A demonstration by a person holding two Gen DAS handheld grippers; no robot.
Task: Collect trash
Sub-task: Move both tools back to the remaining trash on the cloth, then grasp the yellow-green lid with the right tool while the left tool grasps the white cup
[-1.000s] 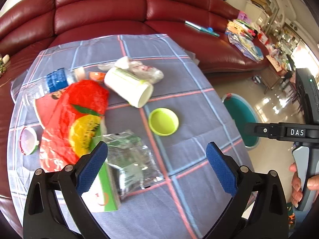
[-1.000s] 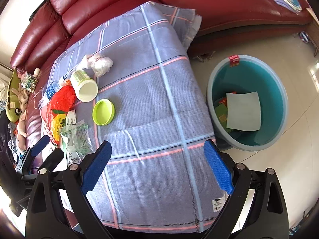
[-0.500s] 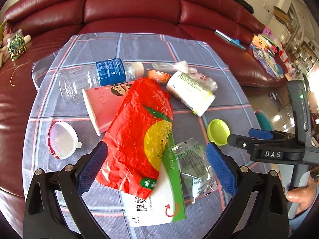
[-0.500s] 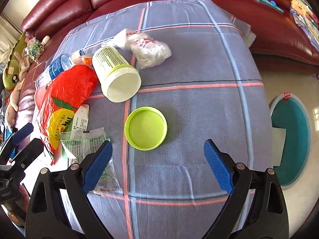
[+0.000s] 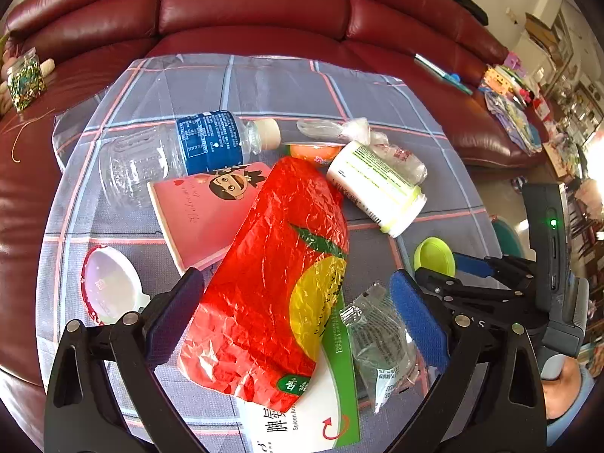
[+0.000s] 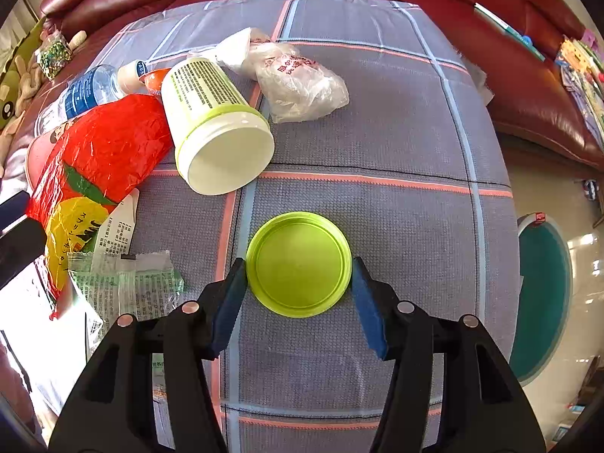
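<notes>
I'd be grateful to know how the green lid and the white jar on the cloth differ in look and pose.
The green lid is flat, lime and lies hollow side up; the white jar is tall, white with printed text, and lies on its side, mouth open. The lid sits between the right gripper pads; the jar lies apart from them, against the red bag. Both are round plastic.

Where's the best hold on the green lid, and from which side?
Take the green lid by its rim, from straight above, one pad on each opposite edge. It lies flat on the cloth, open side up, too low for a side approach. The right gripper, jaws just closing, already brackets it that way.
</notes>
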